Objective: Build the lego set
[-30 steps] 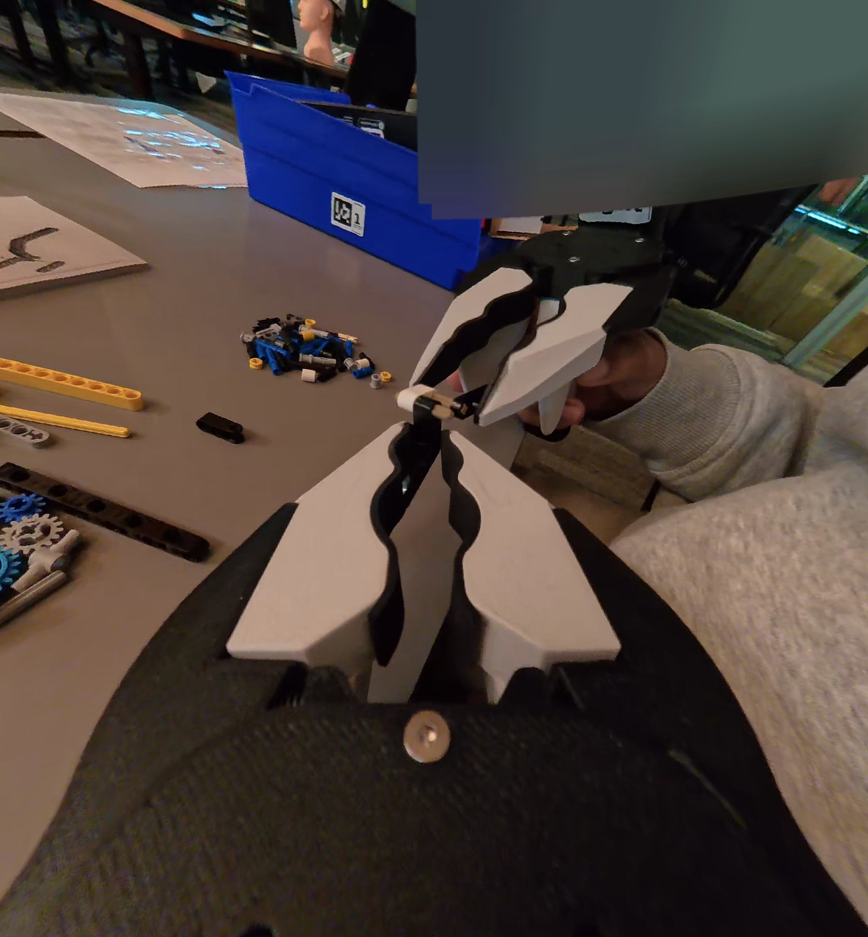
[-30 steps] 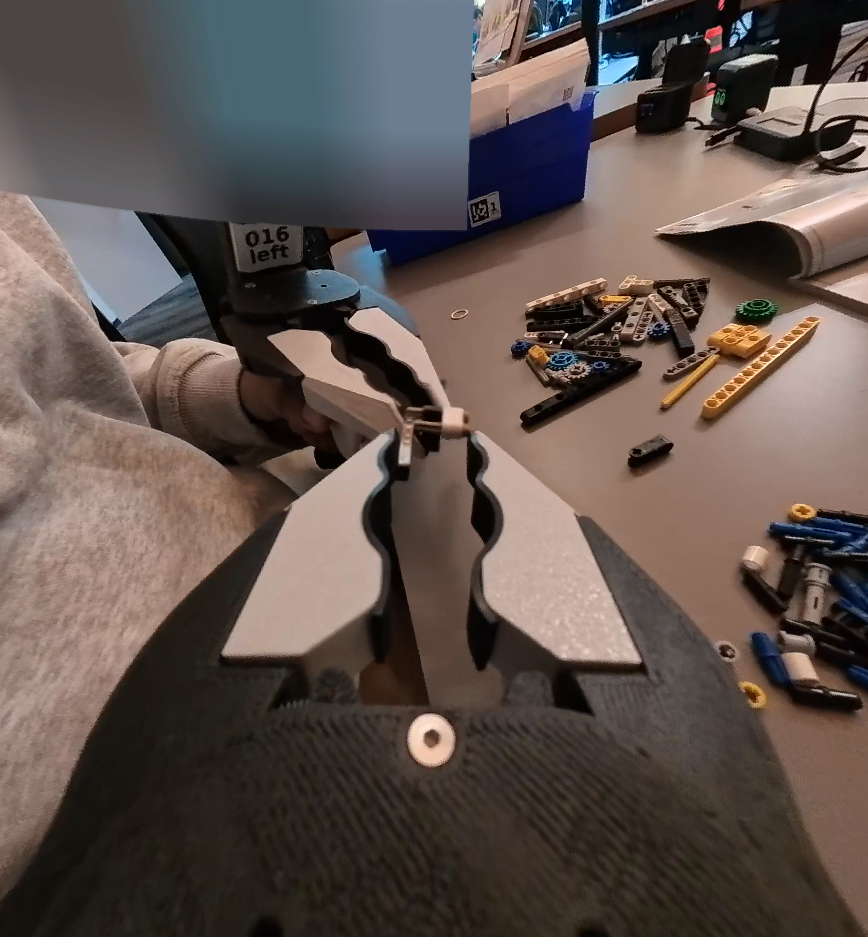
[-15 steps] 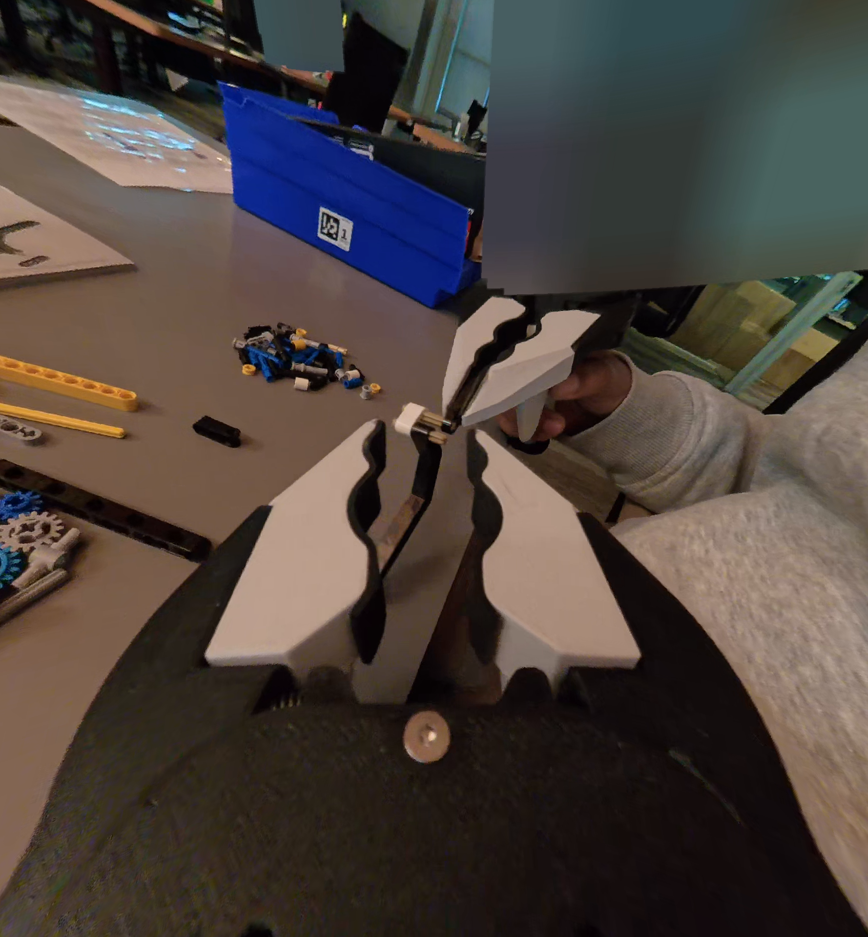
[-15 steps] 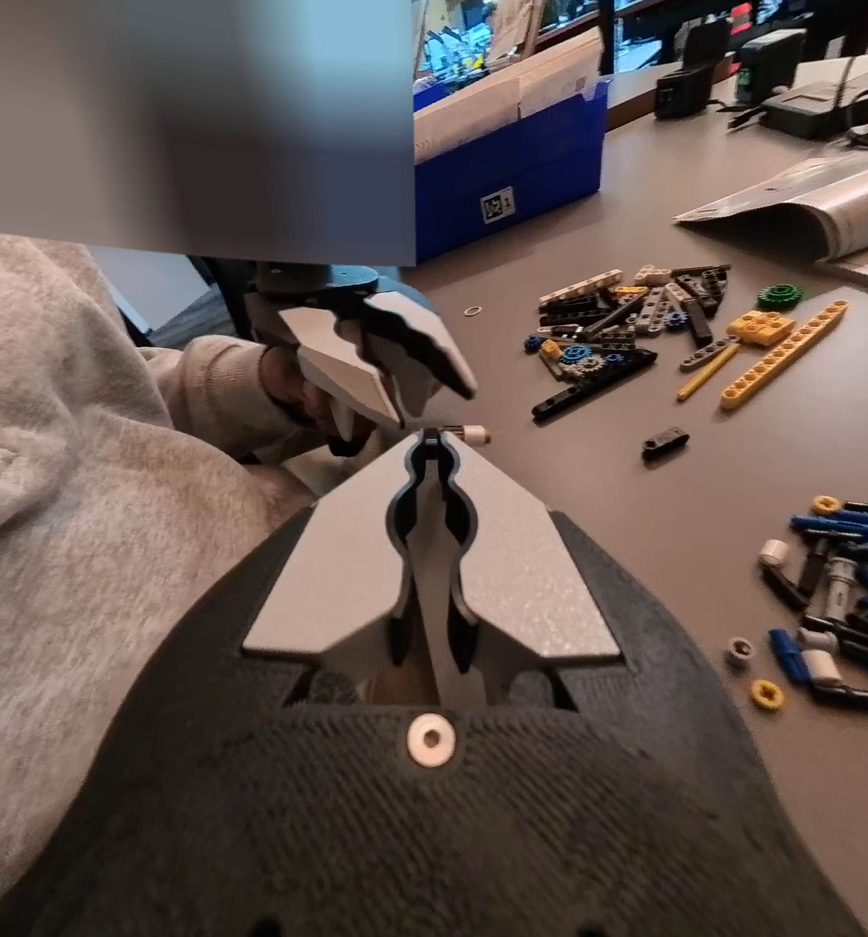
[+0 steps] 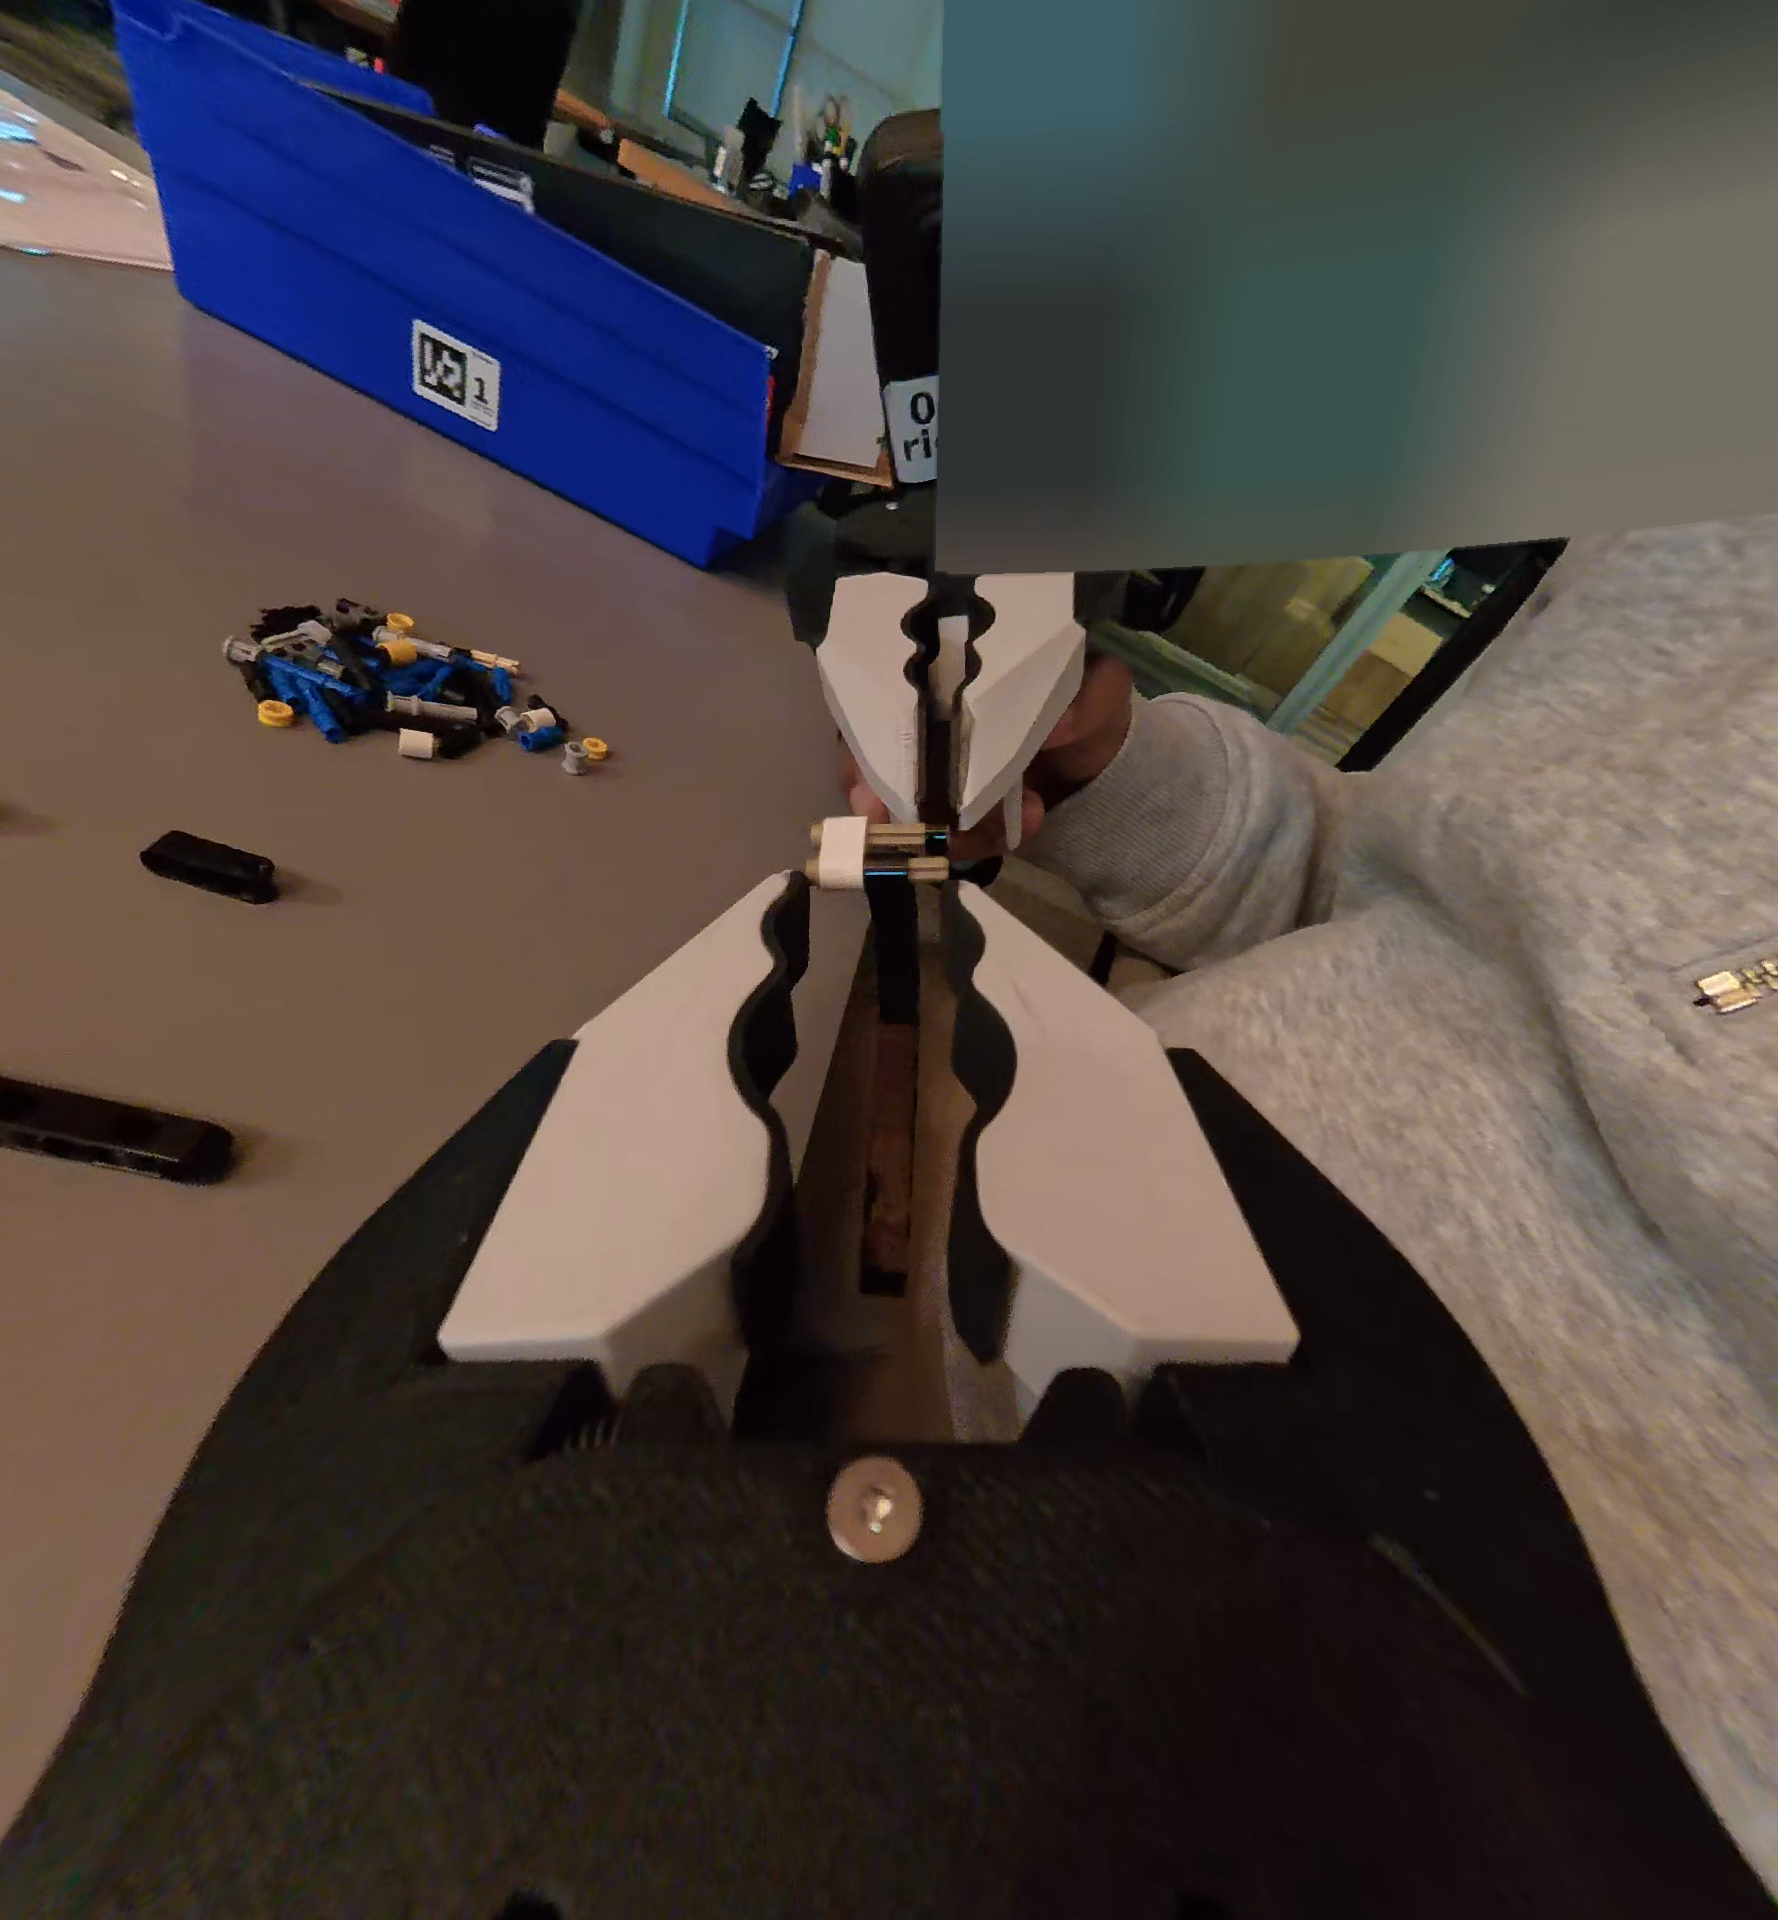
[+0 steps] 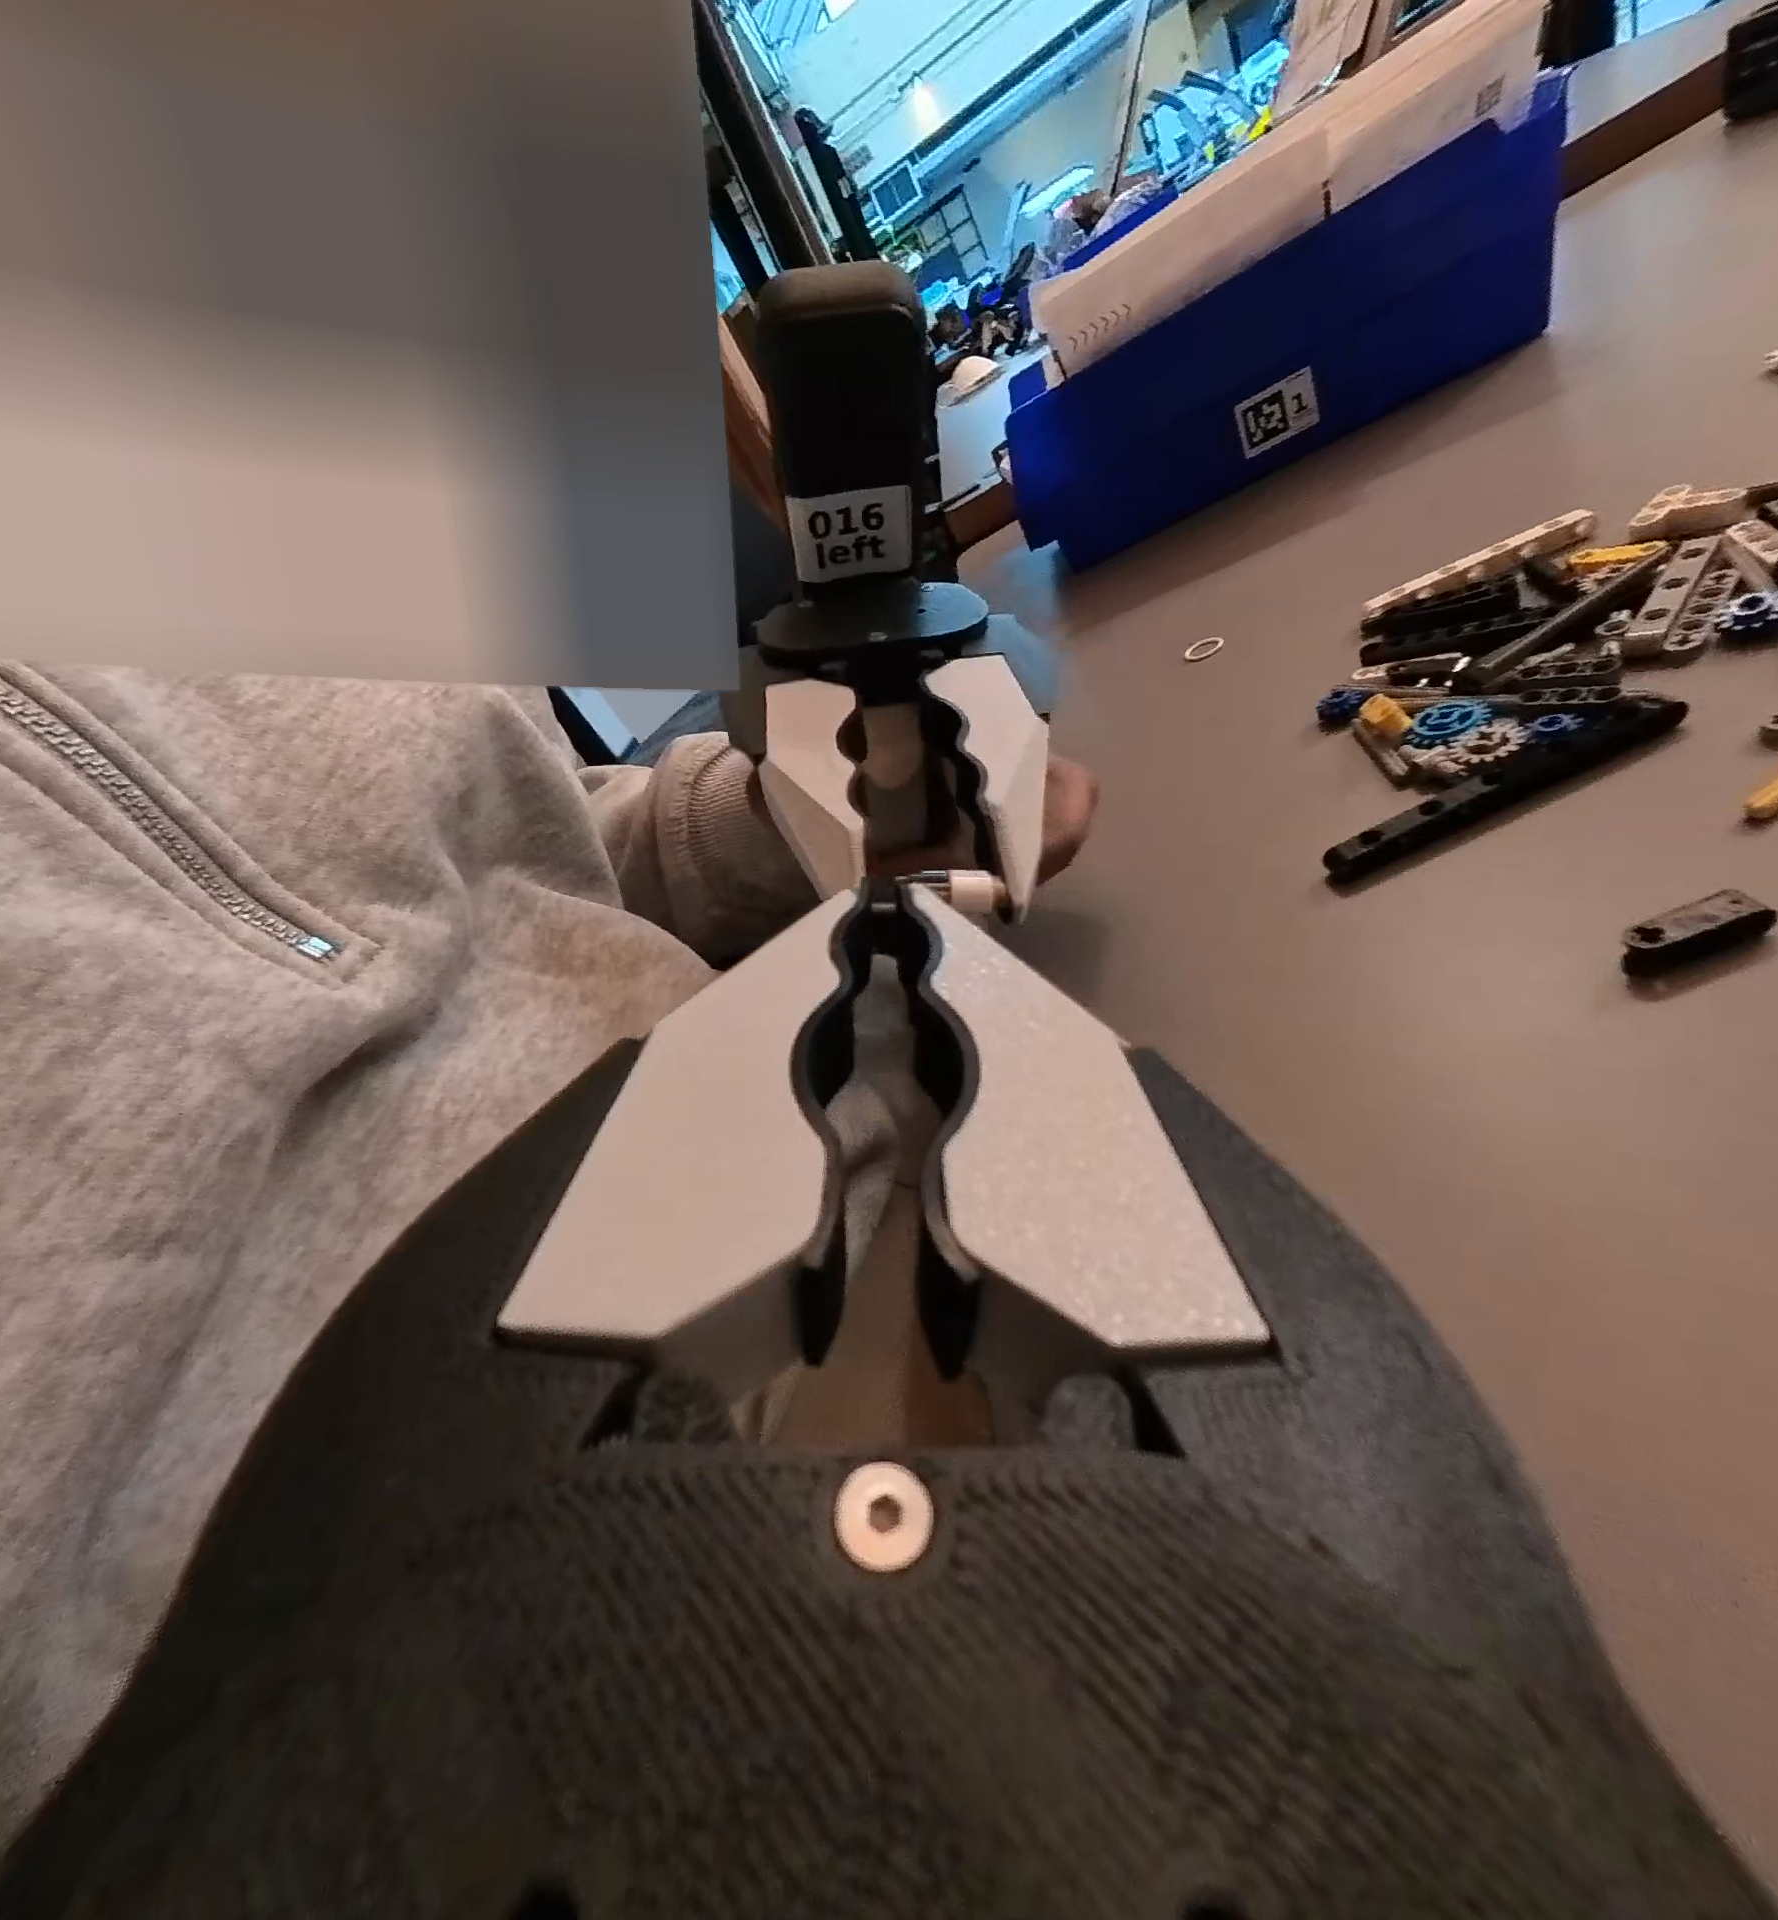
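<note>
A small assembly, a black beam (image 5: 895, 961) with tan pins through a white connector (image 5: 843, 854), hangs in the air between the two grippers. My right gripper (image 6: 880, 902) is shut on its black end; the white connector (image 6: 968, 890) sticks out to the right of the tips. In the left wrist view the right gripper (image 5: 932, 816) points down onto the pins. My left gripper (image 5: 880, 894) is open, its fingers on either side of the beam without touching it. In the right wrist view the left gripper (image 6: 926, 883) faces mine, open.
A blue bin (image 5: 449, 312) stands at the back of the grey table (image 5: 241, 520). Loose parts lie about: a pile of small pins (image 5: 397, 686), a short black piece (image 6: 1695, 930), a long black beam (image 5: 74, 1127), a heap of beams and gears (image 6: 1550, 665). A grey sleeve (image 5: 1487, 1143) is close. The tips of both grippers are at nearly the same place. The short black piece (image 6: 1695, 930) is about 15 cm from both grippers' fingertips. Seen from the left wrist view (image 5: 198, 870) as well.
My left gripper opened and let go of the black beam. My right gripper closed on the assembly and holds it alone. Both grippers turned to face each other head on.
</note>
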A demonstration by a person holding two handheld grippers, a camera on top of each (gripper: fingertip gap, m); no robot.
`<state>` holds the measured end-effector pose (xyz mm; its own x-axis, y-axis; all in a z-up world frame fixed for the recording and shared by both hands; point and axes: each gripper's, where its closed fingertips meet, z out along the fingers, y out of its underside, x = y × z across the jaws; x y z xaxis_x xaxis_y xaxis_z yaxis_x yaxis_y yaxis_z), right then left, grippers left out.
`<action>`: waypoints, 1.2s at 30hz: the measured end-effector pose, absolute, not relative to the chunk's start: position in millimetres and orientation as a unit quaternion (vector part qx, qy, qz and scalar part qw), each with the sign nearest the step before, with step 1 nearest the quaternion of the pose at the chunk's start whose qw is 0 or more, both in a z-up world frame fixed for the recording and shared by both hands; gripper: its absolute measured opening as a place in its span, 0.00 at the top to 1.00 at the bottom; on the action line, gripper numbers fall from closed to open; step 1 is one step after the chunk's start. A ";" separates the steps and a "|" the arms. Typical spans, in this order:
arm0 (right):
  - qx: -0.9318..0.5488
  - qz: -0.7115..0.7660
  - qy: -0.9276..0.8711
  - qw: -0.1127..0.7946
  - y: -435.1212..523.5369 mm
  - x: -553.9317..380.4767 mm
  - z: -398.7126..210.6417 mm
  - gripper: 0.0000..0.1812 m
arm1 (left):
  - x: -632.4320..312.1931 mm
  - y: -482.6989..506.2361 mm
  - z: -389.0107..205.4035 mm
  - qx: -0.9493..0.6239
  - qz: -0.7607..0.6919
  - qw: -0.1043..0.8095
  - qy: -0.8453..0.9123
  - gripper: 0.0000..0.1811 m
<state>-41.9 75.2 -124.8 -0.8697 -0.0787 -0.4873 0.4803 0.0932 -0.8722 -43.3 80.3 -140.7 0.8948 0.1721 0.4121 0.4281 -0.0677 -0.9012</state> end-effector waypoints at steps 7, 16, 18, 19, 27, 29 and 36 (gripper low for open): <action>0.140 -0.663 0.700 0.228 76.3 -40.2 -121.7 0.99 | -41.7 79.2 -132.3 -0.698 -0.134 0.670 -0.214 0.85; 0.144 -0.656 0.708 0.216 74.9 -41.7 -125.5 0.99 | -46.0 78.3 -134.1 -0.694 -0.137 0.668 -0.231 0.86; 0.143 -0.655 0.710 0.215 74.6 -41.5 -126.1 0.99 | -45.7 78.2 -134.7 -0.696 -0.138 0.666 -0.230 0.86; 0.143 -0.654 0.711 0.215 74.6 -41.3 -126.3 0.99 | -45.5 78.3 -135.1 -0.697 -0.139 0.665 -0.230 0.86; 0.140 -0.649 0.718 0.209 73.6 -40.3 -128.7 0.99 | -45.8 77.3 -138.9 -0.710 -0.135 0.652 -0.229 0.86; 0.138 -0.649 0.719 0.207 74.0 -40.1 -128.5 0.99 | -45.9 77.9 -139.8 -0.712 -0.139 0.648 -0.233 0.86; 0.134 -0.649 0.720 0.208 74.2 -39.2 -128.8 0.99 | -44.7 78.1 -141.1 -0.724 -0.124 0.640 -0.224 0.86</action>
<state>-39.2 74.2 -128.8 -0.8777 -0.0761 -0.4732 0.4628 0.1221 -0.8780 -44.7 78.1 -141.1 0.8689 0.1660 0.4664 0.4833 -0.0800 -0.8718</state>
